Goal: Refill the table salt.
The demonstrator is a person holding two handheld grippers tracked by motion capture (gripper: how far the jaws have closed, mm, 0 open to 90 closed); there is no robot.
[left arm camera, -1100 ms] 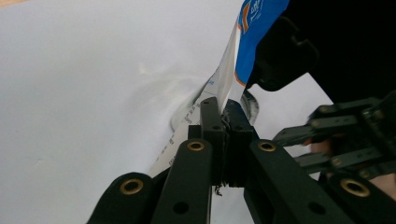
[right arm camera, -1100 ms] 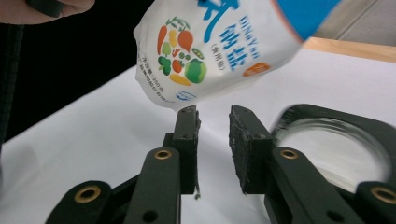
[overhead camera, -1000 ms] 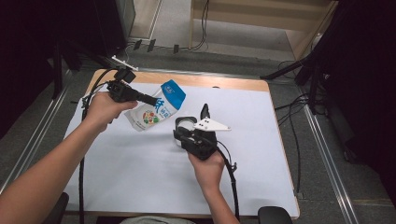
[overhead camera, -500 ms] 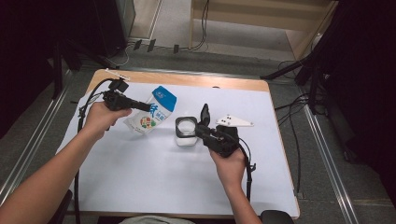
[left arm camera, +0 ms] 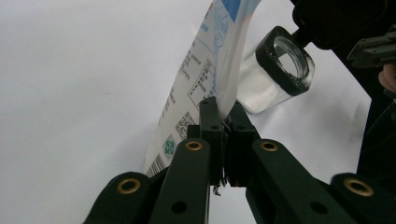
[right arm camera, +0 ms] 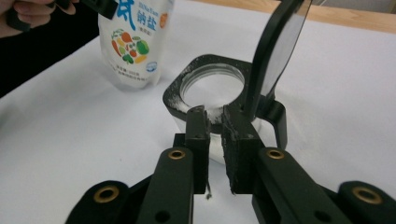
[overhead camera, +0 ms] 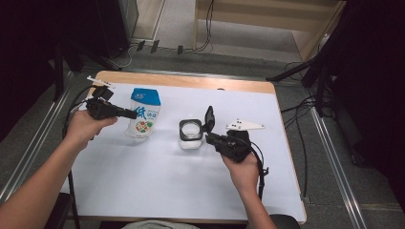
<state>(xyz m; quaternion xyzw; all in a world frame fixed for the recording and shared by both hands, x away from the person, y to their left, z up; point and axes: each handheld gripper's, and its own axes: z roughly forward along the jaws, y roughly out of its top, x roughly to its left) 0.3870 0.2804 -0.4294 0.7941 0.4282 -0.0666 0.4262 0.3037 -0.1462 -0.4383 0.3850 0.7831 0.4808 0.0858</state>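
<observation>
Salt pouch (overhead camera: 142, 117) standing upright at centre left of the high view on the white worktop (overhead camera: 157, 191), pinched at its edge by the left tool (overhead camera: 130, 114). Glass jar (overhead camera: 190, 133) near the centre, well apart from the pouch, lid tipped up, right tool (overhead camera: 209, 138) touching its right side.

In the left gripper view, left tool (left arm camera: 223, 122) clamped tight on the pouch (left arm camera: 201, 84) edge at centre; jar (left arm camera: 280, 70) at upper right.

In the right gripper view, right tool (right arm camera: 213, 122) at a narrow gap against the jar (right arm camera: 212, 91) rim, grip not clear; pouch (right arm camera: 135, 42) at upper left.
</observation>
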